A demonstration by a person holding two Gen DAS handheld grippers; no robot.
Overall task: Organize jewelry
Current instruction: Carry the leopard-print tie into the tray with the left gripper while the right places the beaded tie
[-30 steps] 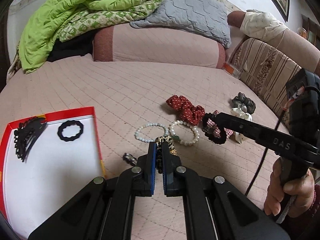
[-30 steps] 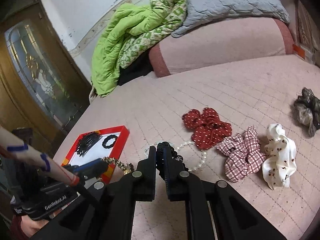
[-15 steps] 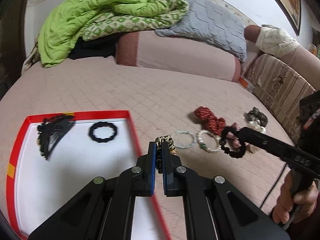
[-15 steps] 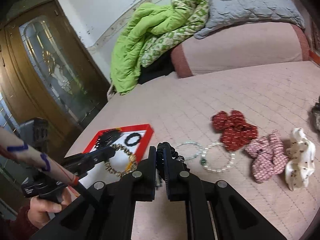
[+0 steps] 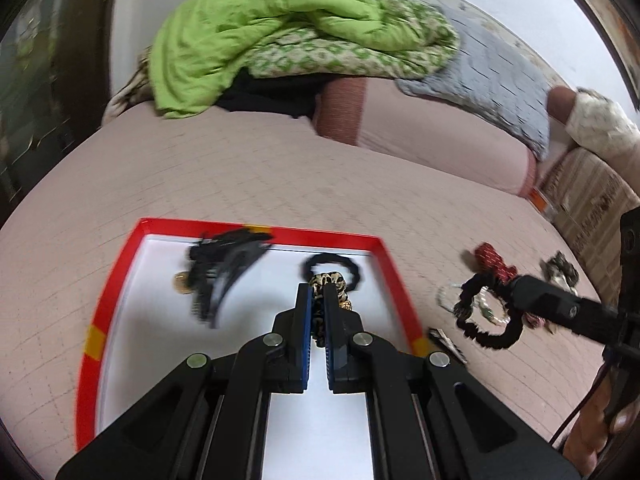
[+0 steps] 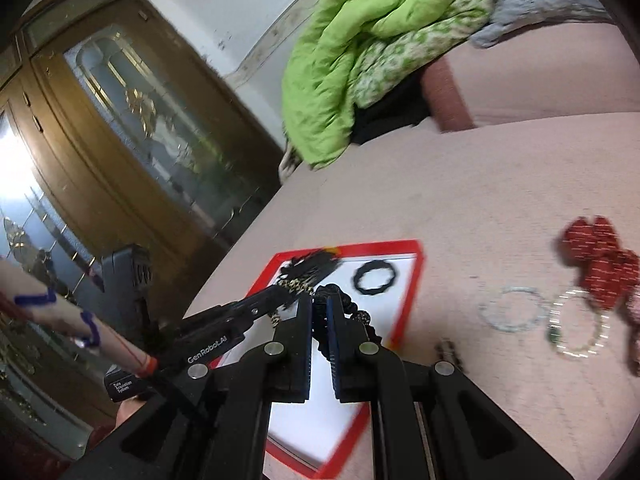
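My left gripper (image 5: 316,300) is shut on a leopard-print hair tie (image 5: 330,282) and holds it over the white inside of the red-rimmed tray (image 5: 256,229). The tray holds a black hair claw (image 5: 224,264) and a black ring hair tie (image 5: 332,266). My right gripper (image 6: 319,312) is shut on a black beaded hair tie (image 6: 352,312), seen hanging at the tray's right side in the left wrist view (image 5: 488,312). The right wrist view shows the tray (image 6: 416,276) below both grippers.
Two bead bracelets (image 6: 512,314) (image 6: 576,328), a red dotted scrunchie (image 6: 600,256) and a small dark clip (image 6: 450,350) lie on the pink quilted bed right of the tray. A green blanket (image 5: 272,36) and grey pillow (image 5: 500,72) are at the back. A wooden glass door (image 6: 120,140) stands left.
Both grippers have swung left from the bracelets to the tray, each carrying its hair tie. The left gripper now hangs over the tray's inside; the right one is at its right edge.
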